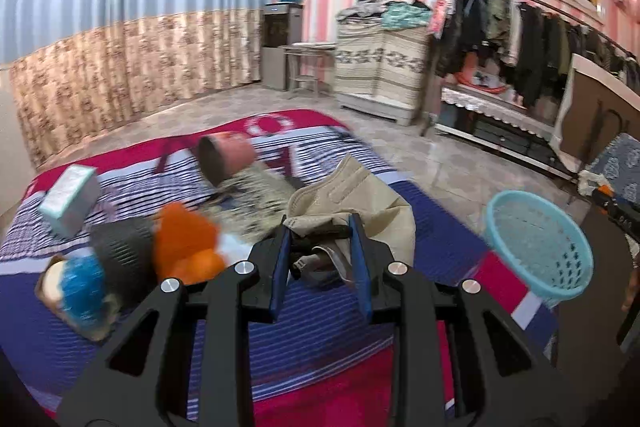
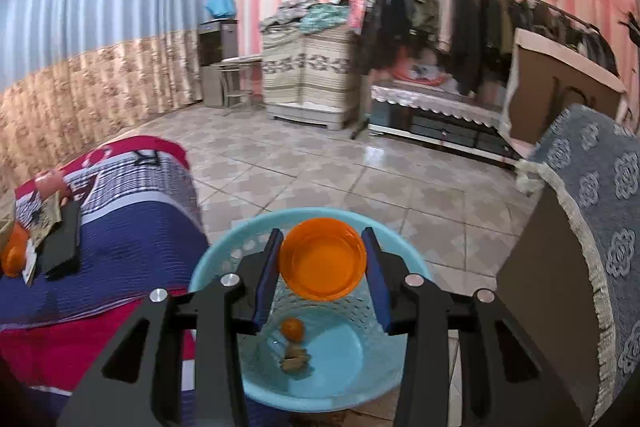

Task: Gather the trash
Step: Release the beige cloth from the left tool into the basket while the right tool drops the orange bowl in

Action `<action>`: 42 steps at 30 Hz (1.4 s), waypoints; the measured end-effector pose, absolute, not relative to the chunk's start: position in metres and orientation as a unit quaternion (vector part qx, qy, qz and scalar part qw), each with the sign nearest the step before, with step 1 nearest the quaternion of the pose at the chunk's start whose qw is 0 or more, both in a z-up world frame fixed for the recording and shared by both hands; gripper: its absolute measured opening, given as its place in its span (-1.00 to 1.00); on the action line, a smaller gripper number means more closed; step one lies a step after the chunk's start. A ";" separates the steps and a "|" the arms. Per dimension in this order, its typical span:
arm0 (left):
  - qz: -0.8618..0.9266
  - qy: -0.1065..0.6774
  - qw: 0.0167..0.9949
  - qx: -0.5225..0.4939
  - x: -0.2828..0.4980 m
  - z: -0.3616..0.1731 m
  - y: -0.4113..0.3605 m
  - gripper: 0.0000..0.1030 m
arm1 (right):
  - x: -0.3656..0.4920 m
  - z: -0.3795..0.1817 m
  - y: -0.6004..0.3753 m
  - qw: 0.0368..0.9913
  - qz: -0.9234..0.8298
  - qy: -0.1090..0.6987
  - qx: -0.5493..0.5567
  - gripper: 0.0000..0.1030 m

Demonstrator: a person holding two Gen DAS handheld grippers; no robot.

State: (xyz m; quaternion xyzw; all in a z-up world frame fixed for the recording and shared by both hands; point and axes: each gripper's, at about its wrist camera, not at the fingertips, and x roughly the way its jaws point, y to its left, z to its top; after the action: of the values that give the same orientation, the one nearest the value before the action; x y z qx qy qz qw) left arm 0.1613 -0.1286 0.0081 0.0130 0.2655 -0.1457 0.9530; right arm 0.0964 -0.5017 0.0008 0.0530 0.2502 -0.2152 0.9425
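Pinching an orange plastic lid (image 2: 323, 259) between its blue pads (image 2: 266, 279), the right gripper (image 2: 322, 279) holds it directly over the mouth of the light blue basket (image 2: 224, 259) that stands on the tiled floor (image 2: 320, 163) just beside the bed. The lid sits edge-on across the jaws, its hollow face toward the camera, so its flat lies roughly upright rather than level. Straight below the fingers, at the basket's bottom, lie a small orange piece (image 2: 292, 329) and some brownish scraps (image 2: 295, 361). The relation that counts is simply above and below: the lid is already inside the rim's outline, so a release should drop it in, though being on edge it may strike the wall first.

Over the bed, the left gripper (image 1: 320, 267) has its pads drawn close together with nothing clearly clamped; the beige cloth (image 1: 360, 203) and a strap beyond it look to lie behind the tips, not between them, but motion blur makes this uncertain. Remaining clutter on the striped blanket (image 1: 320, 339) lies to that gripper's left and ahead: an orange peel-like lump (image 1: 184, 243), a dark mesh cup (image 1: 124, 255), a blue wrapper (image 1: 82, 287), a pale box (image 1: 70, 199) and a tipped pink cup (image 1: 228, 159). The basket (image 1: 540, 247) is to its right, so the left hand is nearer the trash and the right nearer the bin.
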 end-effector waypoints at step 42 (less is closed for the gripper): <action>-0.232 0.269 0.932 0.076 0.201 -0.020 -0.317 0.71 | 0.113 -0.031 -0.557 0.920 -0.250 0.271 0.137 -0.22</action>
State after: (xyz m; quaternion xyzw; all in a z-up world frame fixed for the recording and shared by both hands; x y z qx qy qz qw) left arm 0.2012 -0.3172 -0.0205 0.0760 0.2686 -0.2324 0.9317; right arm 0.1134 -0.5568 -0.0314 0.1367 0.2705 -0.2503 0.9195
